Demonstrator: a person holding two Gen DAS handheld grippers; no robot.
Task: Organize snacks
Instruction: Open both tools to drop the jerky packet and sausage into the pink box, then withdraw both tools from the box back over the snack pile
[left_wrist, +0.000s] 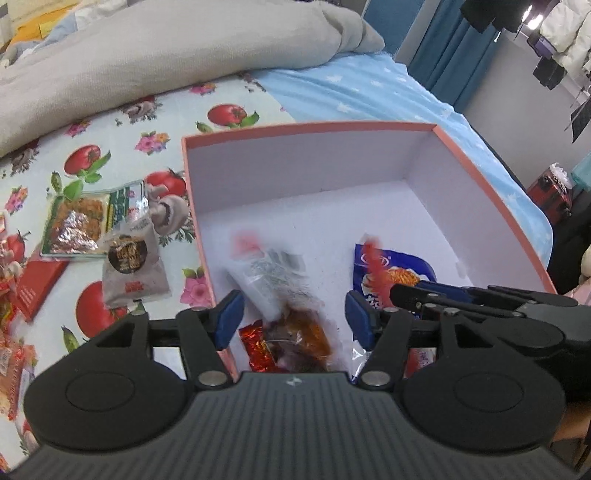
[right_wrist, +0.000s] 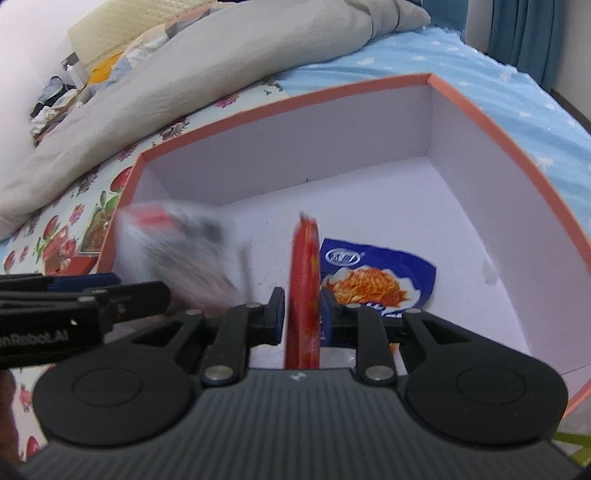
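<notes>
We have a blue noodle packet (right_wrist: 376, 273) on the floor of the pink-rimmed box (left_wrist: 306, 127), near its right wall, with an orange-red packet (left_wrist: 295, 339) by the near edge. Several snacks still lie on the bed (left_wrist: 236, 96) left of the box, a green tray pack (left_wrist: 79, 221) and a grey packet (left_wrist: 133, 266) among them. Our left gripper (left_wrist: 293, 319) has its jaws wide open, a clear packet (left_wrist: 273, 273) blurred just beyond them, apparently falling. Our right gripper (right_wrist: 302, 315) has a red packet (right_wrist: 304, 280) between its jaws, which stand slightly apart; we cannot tell whether they grip.

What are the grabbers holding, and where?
Left gripper: nothing. A red packet stands between the right gripper's pads, at its lower part; whether they grip it is unclear.
</notes>
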